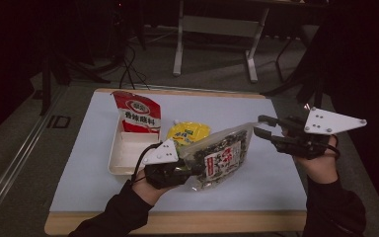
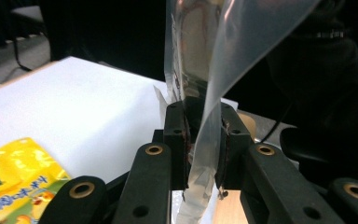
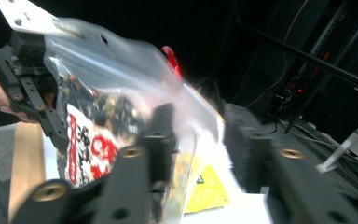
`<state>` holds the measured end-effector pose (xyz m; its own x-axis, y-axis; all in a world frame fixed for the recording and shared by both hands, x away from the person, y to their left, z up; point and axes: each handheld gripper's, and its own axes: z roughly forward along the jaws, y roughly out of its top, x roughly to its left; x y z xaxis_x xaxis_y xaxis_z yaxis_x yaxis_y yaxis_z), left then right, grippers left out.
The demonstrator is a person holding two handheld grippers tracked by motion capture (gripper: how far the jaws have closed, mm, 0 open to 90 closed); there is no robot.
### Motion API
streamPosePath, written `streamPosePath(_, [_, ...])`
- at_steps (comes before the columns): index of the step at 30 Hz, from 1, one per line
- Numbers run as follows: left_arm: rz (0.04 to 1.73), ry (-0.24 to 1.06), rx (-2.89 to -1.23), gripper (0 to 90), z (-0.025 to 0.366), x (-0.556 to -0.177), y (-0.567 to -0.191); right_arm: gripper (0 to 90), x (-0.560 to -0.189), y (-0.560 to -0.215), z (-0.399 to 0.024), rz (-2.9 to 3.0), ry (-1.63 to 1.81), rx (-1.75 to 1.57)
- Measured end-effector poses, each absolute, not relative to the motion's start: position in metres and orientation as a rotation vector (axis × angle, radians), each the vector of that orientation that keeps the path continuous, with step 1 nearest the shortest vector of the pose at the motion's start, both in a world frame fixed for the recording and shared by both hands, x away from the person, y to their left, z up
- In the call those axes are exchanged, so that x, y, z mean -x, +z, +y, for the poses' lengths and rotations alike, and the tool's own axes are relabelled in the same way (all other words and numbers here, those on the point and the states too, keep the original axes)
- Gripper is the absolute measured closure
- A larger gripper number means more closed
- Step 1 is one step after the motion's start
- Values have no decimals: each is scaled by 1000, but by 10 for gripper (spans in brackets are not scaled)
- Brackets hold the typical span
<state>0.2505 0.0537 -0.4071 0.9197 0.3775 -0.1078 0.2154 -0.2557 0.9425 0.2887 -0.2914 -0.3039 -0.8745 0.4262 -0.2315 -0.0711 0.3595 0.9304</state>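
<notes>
A clear bag of dark snack mix with a red-and-white label (image 1: 220, 157) hangs tilted above the white table top (image 1: 276, 173). My left gripper (image 1: 190, 169) is shut on the bag's lower left end. In the left gripper view the pads of that gripper (image 2: 203, 140) pinch the bag's clear film (image 2: 223, 46), which rises between them. At the bag's upper right corner is my right gripper (image 1: 256, 126) with its jaws apart. In the blurred right gripper view the bag (image 3: 102, 116) lies along the left jaw of the right gripper (image 3: 200, 123), unclamped.
A white tray (image 1: 121, 153) sits left of centre with a red packet (image 1: 137, 112) leaning in it. A yellow packet (image 1: 187, 132) lies on the table beside the tray, under the bag. The table's wooden front edge (image 1: 177, 222) is close to the person's sleeves.
</notes>
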Motion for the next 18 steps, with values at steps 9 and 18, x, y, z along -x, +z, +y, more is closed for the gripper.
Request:
streamPosePath(9, [455, 236, -1833, 794, 73, -250, -381, 316, -304, -336, -296, 2219, 1561, -475])
streamPosePath(18, [526, 319, -1818, 794, 112, -246, -360, 159, -322, -388, -299, 2315, 1619, -604])
